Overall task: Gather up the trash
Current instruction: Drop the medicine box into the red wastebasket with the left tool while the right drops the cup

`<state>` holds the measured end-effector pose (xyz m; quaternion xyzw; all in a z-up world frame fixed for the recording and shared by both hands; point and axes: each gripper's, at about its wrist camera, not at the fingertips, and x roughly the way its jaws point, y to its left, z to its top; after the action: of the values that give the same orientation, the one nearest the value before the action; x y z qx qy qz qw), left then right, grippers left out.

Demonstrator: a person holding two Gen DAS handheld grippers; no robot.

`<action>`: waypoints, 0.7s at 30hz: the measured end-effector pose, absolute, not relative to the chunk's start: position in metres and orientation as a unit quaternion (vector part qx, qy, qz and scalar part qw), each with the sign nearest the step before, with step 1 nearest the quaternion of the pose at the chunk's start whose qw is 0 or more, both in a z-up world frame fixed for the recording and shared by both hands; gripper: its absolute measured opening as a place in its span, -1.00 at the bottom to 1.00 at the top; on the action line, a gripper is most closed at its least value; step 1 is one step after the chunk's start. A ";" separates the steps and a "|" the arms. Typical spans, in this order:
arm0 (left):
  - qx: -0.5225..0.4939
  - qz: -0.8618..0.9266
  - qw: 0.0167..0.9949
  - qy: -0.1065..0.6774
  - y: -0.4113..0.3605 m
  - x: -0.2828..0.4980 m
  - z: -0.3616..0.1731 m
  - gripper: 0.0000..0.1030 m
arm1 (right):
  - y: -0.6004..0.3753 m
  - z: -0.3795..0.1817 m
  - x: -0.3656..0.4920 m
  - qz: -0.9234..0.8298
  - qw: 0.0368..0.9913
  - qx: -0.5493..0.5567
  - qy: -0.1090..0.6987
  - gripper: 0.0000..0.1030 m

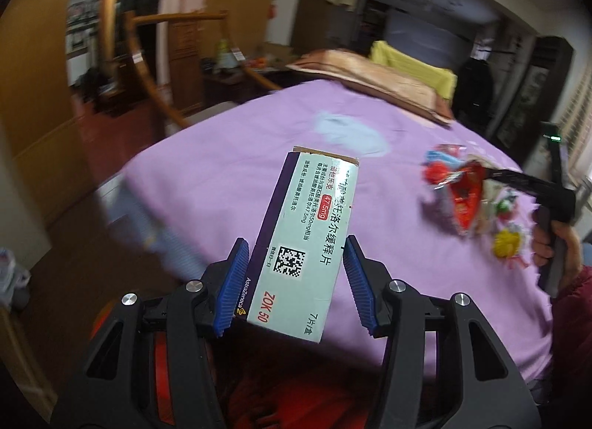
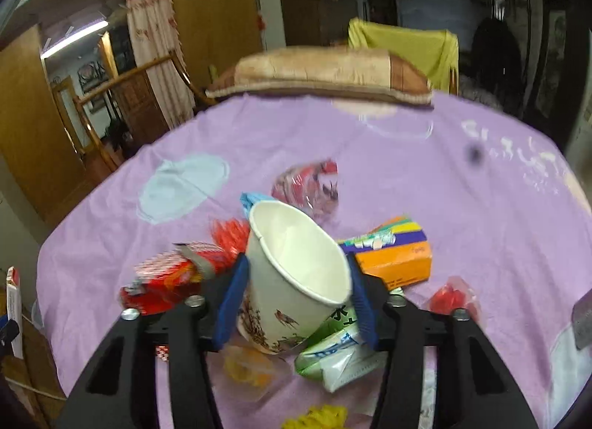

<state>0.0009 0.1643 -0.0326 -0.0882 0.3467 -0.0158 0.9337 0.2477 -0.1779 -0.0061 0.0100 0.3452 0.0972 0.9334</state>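
While we had the left gripper clamped on the medicine box, the right gripper hugged the paper cup mid-bed; next probably binning both.

Medicine box: pale mint face w/ purple side, QR code, "ZOK 50" in red, far flap open. Sits between left gripper pads, long axis running fwd and up away from it, lifted off the purple sheet.

Paper cup: white inside, bird-and-branch print outside, tilted w/ mouth facing up and fwd, between right gripper pads.

Rest of trash lies on sheet around the right gripper:
- red snack wrapper just left
- orange box just right
- green/white packet below cup
- clear printed wrapper ahead
- small red wrapper further right
- yellow bits near bottom edge, blurred
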 end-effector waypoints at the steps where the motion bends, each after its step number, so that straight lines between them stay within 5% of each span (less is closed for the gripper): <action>1: -0.089 -0.005 0.933 0.349 0.172 -0.005 -0.036 0.02 | -0.178 -0.001 0.243 0.096 0.937 0.010 0.335 -0.13; 15: -0.103 0.099 0.891 0.430 0.276 -0.057 -0.098 0.08 | -0.133 0.090 0.168 0.138 0.968 0.012 0.208 -0.13; 17: -0.119 0.111 0.887 0.432 0.290 -0.061 -0.102 0.44 | -0.109 0.094 0.160 0.166 0.964 0.005 0.207 -0.13; 21: -0.146 0.141 0.891 0.406 0.318 -0.072 -0.095 0.71 | -0.041 0.095 0.136 0.249 0.945 -0.020 0.210 -0.13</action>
<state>-0.0716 0.3177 -0.0951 -0.1458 0.4059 0.1408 0.8912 0.1365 -0.0413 0.0954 -0.0196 0.2098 0.2487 0.9454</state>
